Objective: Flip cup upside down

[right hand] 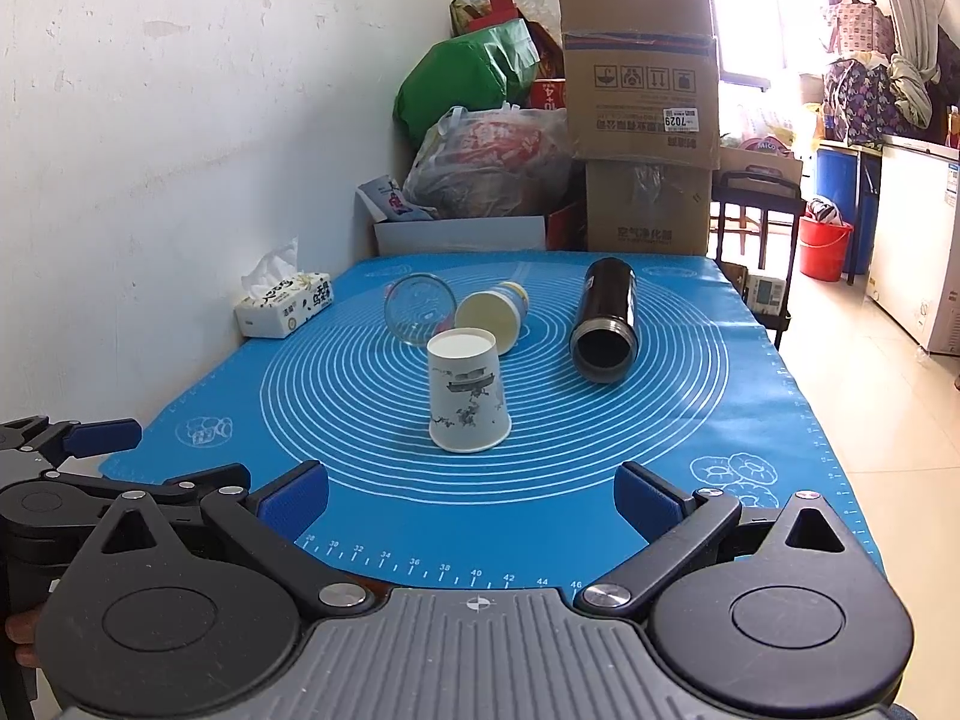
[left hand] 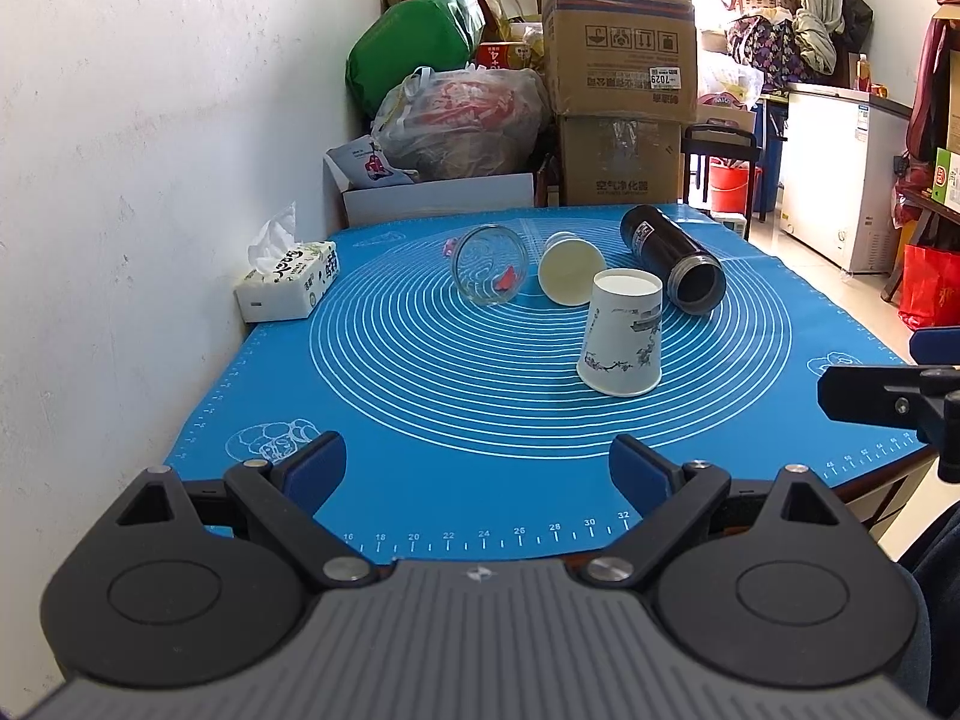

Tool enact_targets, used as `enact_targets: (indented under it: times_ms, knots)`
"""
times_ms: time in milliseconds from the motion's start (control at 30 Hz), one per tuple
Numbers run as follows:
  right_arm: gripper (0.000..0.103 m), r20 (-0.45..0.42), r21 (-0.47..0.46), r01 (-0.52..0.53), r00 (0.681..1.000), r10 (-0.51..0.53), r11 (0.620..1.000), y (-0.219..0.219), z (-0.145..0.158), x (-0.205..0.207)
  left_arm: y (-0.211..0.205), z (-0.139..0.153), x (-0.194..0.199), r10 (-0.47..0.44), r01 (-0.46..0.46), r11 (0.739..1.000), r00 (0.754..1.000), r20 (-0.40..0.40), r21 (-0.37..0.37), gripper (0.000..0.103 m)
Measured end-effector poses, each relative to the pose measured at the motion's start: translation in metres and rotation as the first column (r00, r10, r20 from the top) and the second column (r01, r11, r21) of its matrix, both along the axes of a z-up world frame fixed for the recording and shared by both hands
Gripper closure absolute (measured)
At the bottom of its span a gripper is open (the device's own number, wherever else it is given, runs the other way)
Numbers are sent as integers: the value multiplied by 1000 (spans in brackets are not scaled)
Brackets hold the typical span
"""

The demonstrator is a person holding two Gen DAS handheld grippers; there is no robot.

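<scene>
A white paper cup with ink drawings stands upside down, base up, on the blue mat. Behind it lie on their sides a clear glass, a cream cup and a black flask. My left gripper is open and empty, near the mat's front edge. My right gripper is open and empty, a short way in front of the paper cup. The left gripper also shows at the left of the right wrist view.
A tissue pack sits at the mat's left edge by the white wall. Cardboard boxes and bags stand behind the table. The table's right edge drops to the floor.
</scene>
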State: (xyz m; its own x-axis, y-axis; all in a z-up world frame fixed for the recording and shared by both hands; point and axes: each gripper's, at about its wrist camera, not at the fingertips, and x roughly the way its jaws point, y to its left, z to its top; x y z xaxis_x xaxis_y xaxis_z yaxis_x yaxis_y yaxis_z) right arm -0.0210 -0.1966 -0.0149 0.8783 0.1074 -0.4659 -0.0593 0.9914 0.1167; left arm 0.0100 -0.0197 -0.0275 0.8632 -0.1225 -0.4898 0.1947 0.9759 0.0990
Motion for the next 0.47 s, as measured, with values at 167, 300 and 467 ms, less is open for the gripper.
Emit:
enact_targets:
  times_ms: [167, 300, 467]
  knots:
    - [0, 0, -1, -1, 1000, 1, 1000, 0, 0, 0, 0, -1, 0, 1, -1, 1000, 1000, -2, 0, 9]
    - [0, -4, 0, -1, 1000, 1, 1000, 0, -1, 0, 0, -1, 0, 0, 0, 1000, 1000, -3, 1, 9]
    - [0, -7, 1, -2, 1000, 2, 1000, 0, -2, 1, -1, -3, 1, 1, -1, 1000, 1000, -8, 0, 9]
